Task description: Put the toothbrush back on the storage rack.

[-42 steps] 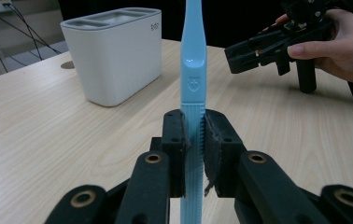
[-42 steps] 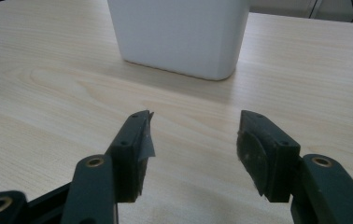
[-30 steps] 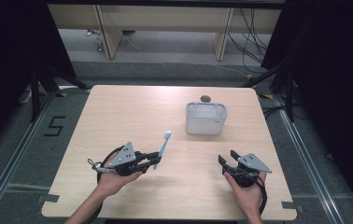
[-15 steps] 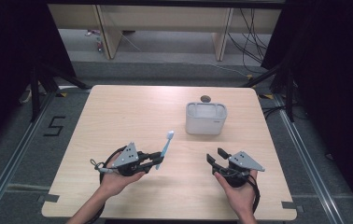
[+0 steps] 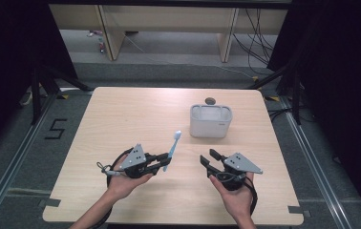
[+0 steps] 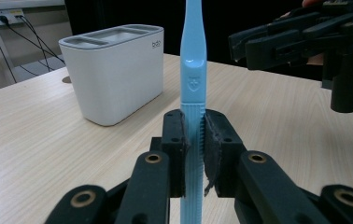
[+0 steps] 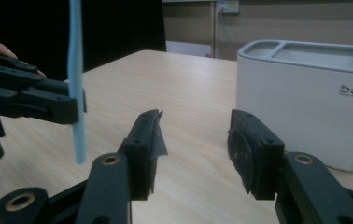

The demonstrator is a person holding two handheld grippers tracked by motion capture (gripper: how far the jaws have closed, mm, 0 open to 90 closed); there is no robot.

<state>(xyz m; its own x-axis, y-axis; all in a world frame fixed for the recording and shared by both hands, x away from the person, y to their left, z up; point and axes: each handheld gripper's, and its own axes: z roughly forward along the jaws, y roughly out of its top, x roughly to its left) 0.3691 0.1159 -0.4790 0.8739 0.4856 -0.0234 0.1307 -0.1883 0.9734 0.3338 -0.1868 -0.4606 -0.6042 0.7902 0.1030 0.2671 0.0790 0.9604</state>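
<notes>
While the left tool (image 5: 162, 161) clamps the toothbrush (image 5: 173, 149), head seemingly pointing away, right tool (image 5: 206, 161) gapes.

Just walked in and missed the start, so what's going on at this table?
A person works two hand-held grippers over a wooden table. The left gripper is clamped on the handle of a light blue toothbrush, brush head pointing away toward the far side. The right gripper is open and empty, close beside it. A white compartmented holder stands farther back; nothing visibly sticks out of it.
</notes>
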